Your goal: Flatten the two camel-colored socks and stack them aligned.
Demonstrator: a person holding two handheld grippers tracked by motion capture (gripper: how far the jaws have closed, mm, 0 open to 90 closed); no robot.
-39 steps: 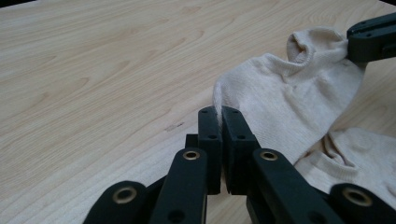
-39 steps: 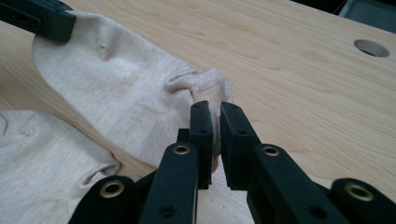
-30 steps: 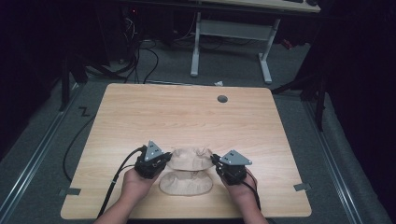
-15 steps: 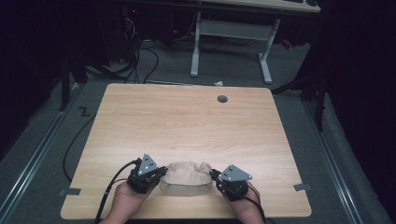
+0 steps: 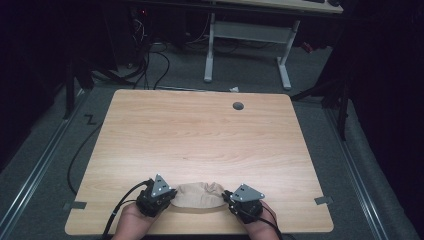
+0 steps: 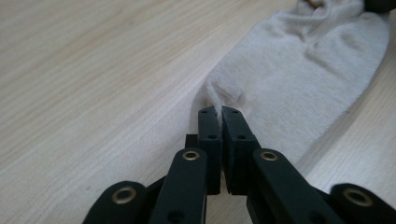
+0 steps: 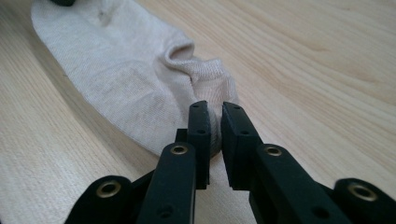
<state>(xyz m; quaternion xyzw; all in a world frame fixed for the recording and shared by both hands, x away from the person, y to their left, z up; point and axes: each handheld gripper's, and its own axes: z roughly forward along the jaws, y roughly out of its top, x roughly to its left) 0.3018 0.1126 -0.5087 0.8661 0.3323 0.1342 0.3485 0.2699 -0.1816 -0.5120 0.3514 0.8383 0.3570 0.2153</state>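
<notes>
Both grippers, left (image 6: 219,112) and right (image 7: 214,108), clamped on ends of beige knit sock (image 5: 199,195) near tabletop's front edge. Stretching step; next probably fold.

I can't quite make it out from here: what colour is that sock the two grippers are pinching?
The sock is plain pale beige, a fine knit with no pattern; the left gripper view shows it best.

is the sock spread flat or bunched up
Mostly spread flat: the sock lies stretched on the table between the left claw and right claw, wrinkled near the ends.
</notes>
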